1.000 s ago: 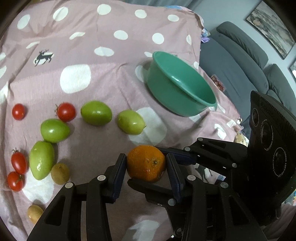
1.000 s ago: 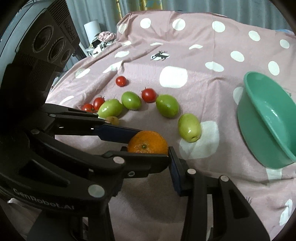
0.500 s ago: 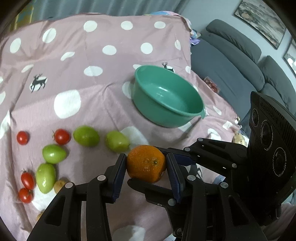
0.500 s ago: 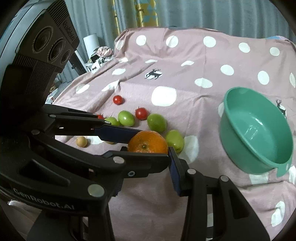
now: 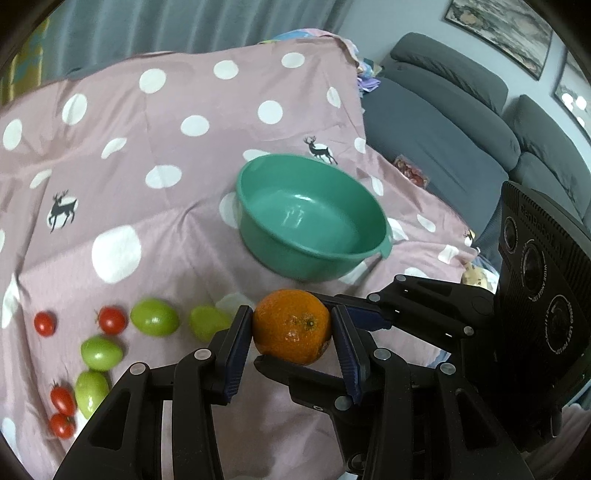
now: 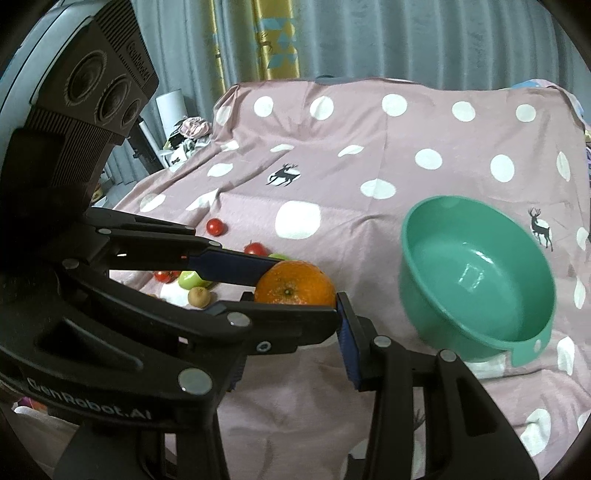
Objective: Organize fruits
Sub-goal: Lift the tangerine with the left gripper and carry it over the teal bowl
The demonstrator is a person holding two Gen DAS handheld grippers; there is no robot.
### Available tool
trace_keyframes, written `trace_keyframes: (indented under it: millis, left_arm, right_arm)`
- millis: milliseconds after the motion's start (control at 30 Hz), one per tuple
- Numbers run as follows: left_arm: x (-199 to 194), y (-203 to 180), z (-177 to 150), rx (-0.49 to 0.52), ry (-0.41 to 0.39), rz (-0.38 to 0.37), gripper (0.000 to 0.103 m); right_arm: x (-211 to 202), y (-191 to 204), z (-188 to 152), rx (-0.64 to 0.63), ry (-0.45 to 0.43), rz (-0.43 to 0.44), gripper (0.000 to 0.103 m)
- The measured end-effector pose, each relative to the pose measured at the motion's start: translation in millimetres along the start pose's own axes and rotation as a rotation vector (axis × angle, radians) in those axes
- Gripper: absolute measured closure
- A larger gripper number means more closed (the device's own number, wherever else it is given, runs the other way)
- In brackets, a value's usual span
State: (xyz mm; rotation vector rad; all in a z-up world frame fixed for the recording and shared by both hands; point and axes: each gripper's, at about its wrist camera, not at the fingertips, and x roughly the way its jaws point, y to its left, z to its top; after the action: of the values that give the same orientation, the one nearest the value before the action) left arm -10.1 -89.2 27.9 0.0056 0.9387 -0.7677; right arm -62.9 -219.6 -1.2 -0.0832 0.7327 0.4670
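We find ourselves in a home living room: a grey sofa [image 5: 454,122], framed pictures [image 5: 498,33], curtains [image 6: 369,37] and a polka-dot cloth [image 5: 147,147].

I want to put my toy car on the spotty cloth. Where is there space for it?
The pink cloth is bare behind the green bowl, around the deer print. There is also room between the bowl and the fruit row. The near left corner is crowded with tomatoes and green fruits.
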Motion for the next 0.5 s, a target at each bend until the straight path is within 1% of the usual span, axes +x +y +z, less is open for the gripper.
trace_keyframes:
  millis: [500]
  left_arm:
    - [14, -24, 39, 0.083, -0.023, -0.009, 0.059]
  right_arm:
    - [-11, -22, 7, 0.044, -0.076, -0.061, 0.060]
